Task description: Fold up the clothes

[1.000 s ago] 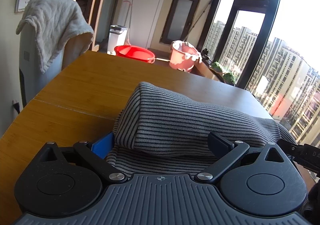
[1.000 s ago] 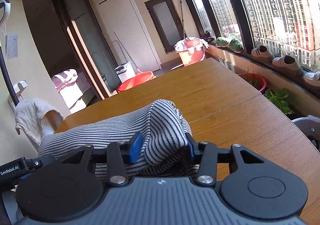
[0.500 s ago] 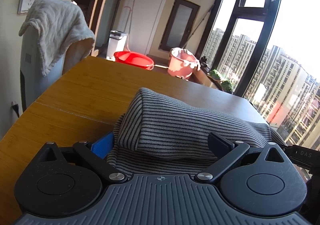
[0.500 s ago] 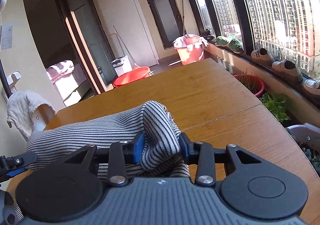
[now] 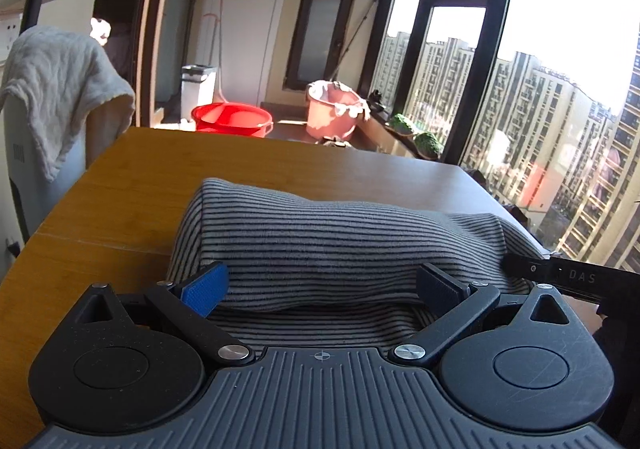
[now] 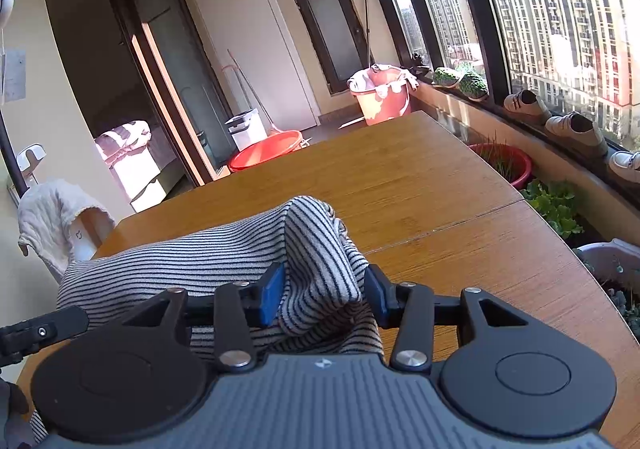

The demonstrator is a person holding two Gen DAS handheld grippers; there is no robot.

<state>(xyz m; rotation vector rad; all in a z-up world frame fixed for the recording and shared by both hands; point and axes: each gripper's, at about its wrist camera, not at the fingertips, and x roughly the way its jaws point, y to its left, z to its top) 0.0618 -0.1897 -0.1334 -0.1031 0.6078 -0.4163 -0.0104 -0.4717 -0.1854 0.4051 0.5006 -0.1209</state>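
left wrist view first: we're looking down our left gripper (image 5: 322, 287) at the striped garment (image 5: 340, 245), which is lying bunched on the wooden table (image 5: 120, 189) right in front of us. the jaws are standing wide apart here, and the folded roll of stripes is sitting between them. the blue pad (image 5: 206, 287) on one side is showing its whole face with a bit of a gap to the cloth, and the darker pad (image 5: 438, 285) on the other side is right up against the fabric, though we can't tell if it's actually pressing. so we're reading this one as released, not pinching anything. the tip of our right gripper (image 5: 560, 275) is poking in at the right edge, beside the far end of the garment.

right wrist view: our right gripper (image 6: 324, 293) is grasping a raised hump of the same striped garment (image 6: 316, 249). both pads are pressing into the cloth, one on each side, and the fabric is bulging up between them and spilling down under the body of the tool. the jaws have just been opening a little, but the cloth is between them and looking squeezed, so we're calling it a grip. the rest of the garment is trailing off to the left across the table (image 6: 400, 177), and a bit of the left gripper (image 6: 40, 329) is showing at the left edge.
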